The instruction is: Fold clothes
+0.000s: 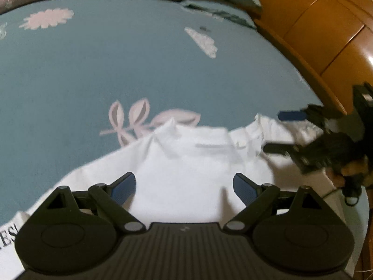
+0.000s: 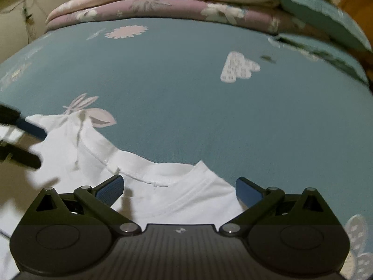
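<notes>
— So, what does the garment look like?

— It is a plain white T-shirt (image 2: 172, 193), spread on a blue bed sheet (image 2: 186, 98) printed with pale flowers and leaves. The ribbed round neckline faces away in the right wrist view, and one sleeve is rumpled towards the left of that picture. Dark printed letters show at the lower left edge in the left wrist view.

— Where does it lie against the jaws?

— Under both. The left gripper (image 1: 184, 187) hangs over the smooth body of the shirt, with white cloth filling the gap between its blue pads. The right gripper (image 2: 178, 190) sits over the collar, which runs across the gap between its jaws.

— And how wide are they?

— Both pairs stand wide apart, and neither pinches any cloth. Whether the tips brush the fabric I cannot tell.

— Anything else?

— Folded floral quilts (image 2: 163, 4) are stacked at the far end of the bed, and a wooden bed frame (image 1: 326, 35) runs along the right in the left wrist view.
</notes>
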`<state>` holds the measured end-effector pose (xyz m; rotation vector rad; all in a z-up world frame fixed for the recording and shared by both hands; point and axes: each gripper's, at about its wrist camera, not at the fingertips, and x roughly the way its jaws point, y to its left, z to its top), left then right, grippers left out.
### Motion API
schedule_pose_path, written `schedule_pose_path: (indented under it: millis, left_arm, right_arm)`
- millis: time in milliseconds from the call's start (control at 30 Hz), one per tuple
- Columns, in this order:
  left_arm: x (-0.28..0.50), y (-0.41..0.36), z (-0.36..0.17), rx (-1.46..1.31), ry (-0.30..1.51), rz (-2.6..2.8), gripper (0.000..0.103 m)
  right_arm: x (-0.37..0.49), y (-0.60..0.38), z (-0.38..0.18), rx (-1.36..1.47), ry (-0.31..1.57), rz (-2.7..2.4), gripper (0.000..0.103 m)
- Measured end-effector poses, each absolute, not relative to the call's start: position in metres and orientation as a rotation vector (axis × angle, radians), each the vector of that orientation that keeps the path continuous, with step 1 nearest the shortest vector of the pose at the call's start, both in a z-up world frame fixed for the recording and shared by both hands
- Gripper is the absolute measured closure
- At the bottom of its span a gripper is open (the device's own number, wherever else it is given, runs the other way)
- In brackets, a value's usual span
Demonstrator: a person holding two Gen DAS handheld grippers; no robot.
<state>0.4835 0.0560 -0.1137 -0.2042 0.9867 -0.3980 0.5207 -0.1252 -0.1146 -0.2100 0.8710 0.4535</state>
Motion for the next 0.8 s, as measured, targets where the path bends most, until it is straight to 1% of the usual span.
schedule_pose_path:
  millis: [67,200,400,567,800]
  left_arm:
    - [0.479,0.057,-0.106,-0.189,0.979,-0.397,0.012]
    - [0.458,0.062,-0.094,-0.162,0.991,-0.379,0.012]
    - [0.403,0.057,-0.083,-0.061,1.025,-0.355,0.012]
    - [0.353,0.032,-0.083,0.018,1.057,-0.383,0.012]
    - [0.317,-0.005,-0.105,0.134,1.082,-0.435,0.012]
  right_arm:
    - [0.502,-0.13,-0.101,-0.217,0.867,0.472,0.0]
    - [0.463,-0.15,-0.088,-0.211,0.922,0.494,0.0]
    - [0.391,-0.171,-0.095,-0.198,1.061,0.472,0.0]
    - [0.34,-0.17,-0.112,-0.133,1.159,0.408,0.0]
    - [0.315,-0.154,-0.129,-0.216,1.102,0.321,0.0]
